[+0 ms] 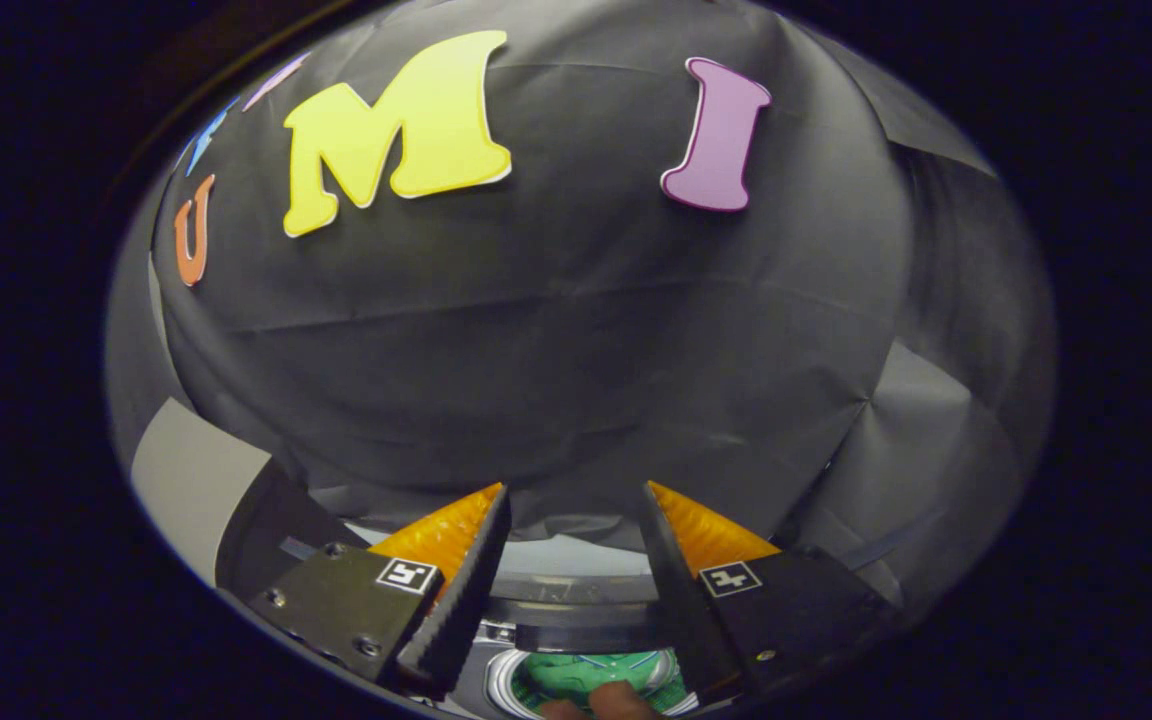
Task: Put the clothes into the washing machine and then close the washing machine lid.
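Green clothes (586, 675) inside washing machine (576, 588); tongs (576, 500) apart, empty.

A black cloth wall (556, 340) is hanging creased beyond the fingers, with a pale grey panel (191, 480) showing beside it.

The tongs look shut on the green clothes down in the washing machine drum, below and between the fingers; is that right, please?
Not quite. In the gripper view the tongs are open, with a clear gap between the fingers and nothing held. The green clothes do lie down in the washing machine drum, below and between the fingers.
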Demonstrator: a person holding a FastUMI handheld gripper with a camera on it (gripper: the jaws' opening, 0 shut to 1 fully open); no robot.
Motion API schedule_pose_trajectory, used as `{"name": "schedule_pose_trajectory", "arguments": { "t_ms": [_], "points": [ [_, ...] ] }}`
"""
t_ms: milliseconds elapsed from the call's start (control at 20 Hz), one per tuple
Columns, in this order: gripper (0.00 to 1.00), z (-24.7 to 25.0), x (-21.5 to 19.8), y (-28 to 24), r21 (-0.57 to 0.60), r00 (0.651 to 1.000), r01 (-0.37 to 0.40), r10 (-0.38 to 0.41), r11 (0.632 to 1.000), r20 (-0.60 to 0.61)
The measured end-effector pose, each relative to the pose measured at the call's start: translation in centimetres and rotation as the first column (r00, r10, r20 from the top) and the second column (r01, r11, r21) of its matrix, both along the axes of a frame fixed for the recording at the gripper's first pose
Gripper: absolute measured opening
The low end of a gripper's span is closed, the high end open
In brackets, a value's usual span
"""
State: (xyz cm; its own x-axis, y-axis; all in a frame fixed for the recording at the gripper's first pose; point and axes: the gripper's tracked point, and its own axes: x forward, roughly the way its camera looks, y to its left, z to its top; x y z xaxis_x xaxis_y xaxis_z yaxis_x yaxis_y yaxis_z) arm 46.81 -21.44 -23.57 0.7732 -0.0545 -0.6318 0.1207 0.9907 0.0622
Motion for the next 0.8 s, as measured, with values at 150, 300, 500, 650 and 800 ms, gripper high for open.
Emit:
{"name": "schedule_pose_trajectory", "arguments": {
  "t_ms": [150, 300, 500, 650, 800],
  "points": [
    [0.81, 0.1, -0.7, -0.1, -0.008, 1.000, 0.002, -0.002, 1.000, 0.015],
    [0.81, 0.2, -1.7, 0.0, -0.019, 1.000, 0.016, -0.016, 1.000, 0.010],
    [0.81, 0.3, -3.8, 0.2, -0.035, 0.999, 0.031, -0.030, 0.999, 0.020],
    [0.81, 0.2, -5.7, 0.5, -0.039, 0.999, 0.039, -0.038, 0.999, 0.010],
    [0.81, -0.1, -7.9, 0.8, -0.045, 0.999, 0.053, -0.053, 0.998, -0.001]
  ]
}}
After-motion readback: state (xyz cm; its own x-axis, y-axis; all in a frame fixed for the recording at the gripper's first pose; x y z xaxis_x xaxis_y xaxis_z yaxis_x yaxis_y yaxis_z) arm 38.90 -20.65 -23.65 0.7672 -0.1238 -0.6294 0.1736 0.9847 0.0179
